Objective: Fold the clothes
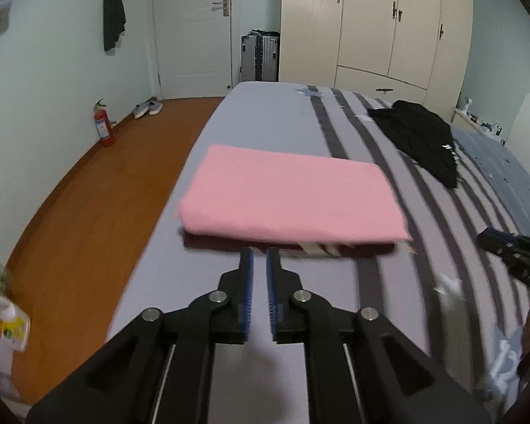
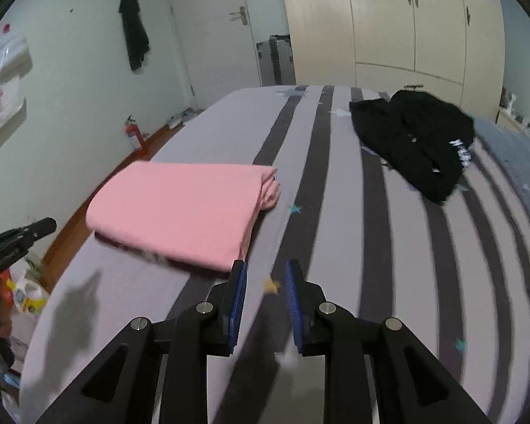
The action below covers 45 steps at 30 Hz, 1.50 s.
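A folded pink garment [image 1: 289, 198] [image 2: 180, 212] lies flat near the left edge of the striped bed [image 1: 265, 120] [image 2: 335, 212]. A dark red folded piece [image 1: 318, 249] shows under its near edge. A crumpled black garment [image 1: 420, 137] [image 2: 417, 141] lies farther back on the right. My left gripper [image 1: 259, 258] hovers just short of the pink garment's near edge, its jaws slightly apart with nothing between them. My right gripper [image 2: 265, 270] hangs over the bed near the pink garment's right corner, open and holding nothing. Each gripper shows at the edge of the other's view.
Wooden floor [image 1: 88, 194] runs along the bed's left side, with a red fire extinguisher [image 1: 104, 127] by the wall and bags [image 1: 3, 318] near the bed's corner. A suitcase [image 1: 259, 58], a white door and a cream wardrobe [image 1: 388, 24] stand beyond the bed's far end.
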Available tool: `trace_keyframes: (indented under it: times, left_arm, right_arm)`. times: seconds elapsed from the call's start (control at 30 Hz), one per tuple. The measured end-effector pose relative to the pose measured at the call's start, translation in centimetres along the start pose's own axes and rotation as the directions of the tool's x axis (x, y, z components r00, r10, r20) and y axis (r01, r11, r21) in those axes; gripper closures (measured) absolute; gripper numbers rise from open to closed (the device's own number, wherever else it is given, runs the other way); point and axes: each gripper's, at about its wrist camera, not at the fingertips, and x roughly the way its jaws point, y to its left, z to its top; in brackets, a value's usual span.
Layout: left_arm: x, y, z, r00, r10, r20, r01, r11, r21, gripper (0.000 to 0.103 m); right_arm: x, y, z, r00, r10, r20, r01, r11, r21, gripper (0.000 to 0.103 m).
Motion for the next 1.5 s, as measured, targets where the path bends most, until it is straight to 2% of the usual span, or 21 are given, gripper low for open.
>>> trace_keyframes:
  times: [0.03,0.07,0.1,0.17,0.23,0.33,0.4,0.5,0.67,0.8,1.0,1.13,1.23,1.33,1.5]
  left_arm:
    - [-1.1,-0.8,-0.7,1.000,0.003,-0.001,-0.003,1.000,-0.011,0.079]
    - [-2.3,-1.5,-1.4,1.000,0.007,-0.001,-0.007,1.000,-0.023,0.062]
    - [-3.5,-2.2,-2.1,1.000,0.018,0.005,-0.018,0.999,-0.039,0.046]
    - [-6.1,-3.7,-3.6,0.999,0.044,0.018,-0.042,0.997,-0.067,0.038]
    - [-8.6,-5.3,-5.1,0.997,0.071,0.029,-0.068,0.993,-0.092,0.034]
    - [-12.2,-8.0,-7.2,0.992,0.119,0.042,-0.114,0.988,-0.109,0.027]
    - [-14.2,-9.4,-8.4,0.988,0.141,0.067,-0.132,0.983,-0.125,0.013]
    - [-16.8,-11.3,-10.0,0.980,0.172,0.104,-0.156,0.978,-0.141,0.002]
    - [-18.8,-14.4,-12.8,0.976,0.186,0.113,-0.168,0.974,-0.152,0.001]
    - [-19.4,-16.1,-15.3,0.974,0.190,0.126,-0.172,0.975,-0.143,0.001]
    - [-21.3,-18.0,-18.6,0.964,0.184,0.194,-0.162,0.979,-0.123,0.001]
    - [-23.3,-18.9,-20.5,0.957,0.156,0.243,-0.129,0.984,-0.125,0.001]
    - [-25.5,-19.7,-21.9,0.949,0.143,0.280,-0.115,0.987,-0.114,0.001]
    - [-28.1,-20.7,-23.3,0.932,0.191,0.307,-0.167,0.980,-0.103,0.001]
    - [-33.6,-21.9,-24.8,0.938,0.208,0.278,-0.171,0.973,-0.153,0.001]
  right_arm:
    - [-1.0,-0.1,-0.6,1.000,0.005,-0.007,-0.005,1.000,0.001,0.082]
    - [-1.9,-0.1,-1.3,1.000,0.011,-0.014,-0.011,1.000,0.003,0.078]
    - [-2.7,-0.2,-1.9,1.000,0.016,-0.021,-0.016,1.000,0.003,0.070]
    - [-4.8,-0.5,-3.3,0.999,0.029,-0.018,-0.029,1.000,0.002,0.058]
    - [-6.3,-0.8,-4.3,0.999,0.039,-0.010,-0.039,0.999,-0.020,0.052]
    - [-9.0,-1.3,-6.0,0.998,0.064,-0.010,-0.064,0.997,-0.052,0.037]
    - [-10.9,-1.9,-7.0,0.997,0.073,0.010,-0.073,0.995,-0.063,0.024]
    - [-13.7,-2.7,-8.3,0.995,0.090,0.047,-0.085,0.992,-0.090,0.012]
    - [-17.3,-4.1,-10.4,0.988,0.124,0.096,-0.112,0.986,-0.122,0.002]
    - [-18.9,-5.3,-12.4,0.982,0.146,0.117,-0.132,0.984,-0.119,0.002]
    - [-21.1,-6.1,-16.0,0.972,0.164,0.168,-0.142,0.981,-0.135,0.002]
    - [-22.9,-6.2,-17.9,0.959,0.188,0.213,-0.158,0.976,-0.151,0.002]
    - [-24.8,-5.8,-19.3,0.944,0.229,0.239,-0.191,0.966,-0.172,0.002]
    - [-27.3,-5.5,-20.7,0.926,0.247,0.287,-0.197,0.961,-0.191,0.002]
    - [-32.6,-5.9,-22.7,0.923,0.248,0.294,-0.207,0.964,-0.164,0.001]
